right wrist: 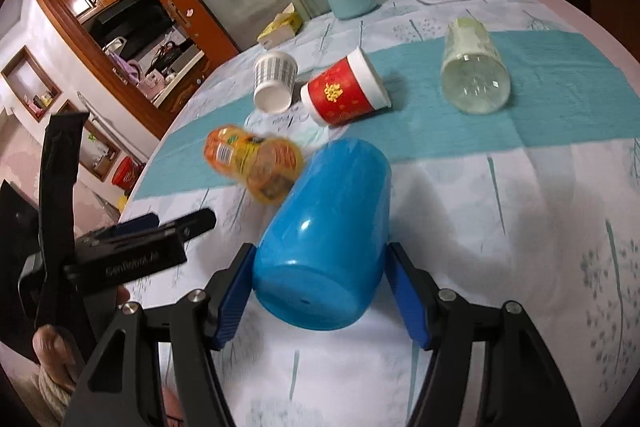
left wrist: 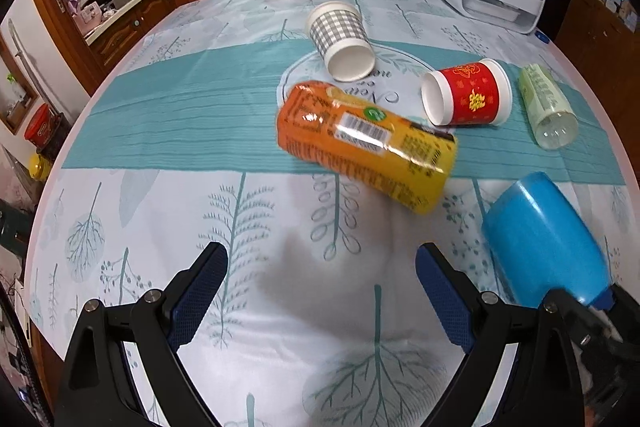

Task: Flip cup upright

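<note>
Right wrist view: my right gripper [right wrist: 320,291] has its blue-padded jaws on either side of a blue plastic cup [right wrist: 324,235], near its closed base, which faces the camera while the mouth points away. The left pad presses the cup wall; the right pad sits at or just off the wall, so I judge the jaws clamped on it. The cup is tilted, and I cannot tell whether it touches the tablecloth [right wrist: 520,227]. From the left wrist view, my left gripper [left wrist: 320,291] hangs above the cloth with its jaws wide apart and nothing between them. Just beyond the blue cup lies an orange and yellow can [right wrist: 256,163], blurred. Farther out lie a red paper cup [right wrist: 344,95], a grey checked paper cup [right wrist: 274,79] and a clear plastic bottle [right wrist: 474,71], all on their sides. I judge the blue cup light, stiff and glossy, so likely slippery; gripping low across the straight wall near the base seems soundest, since the smooth taper could slide out of the pads as it rotates.
</note>
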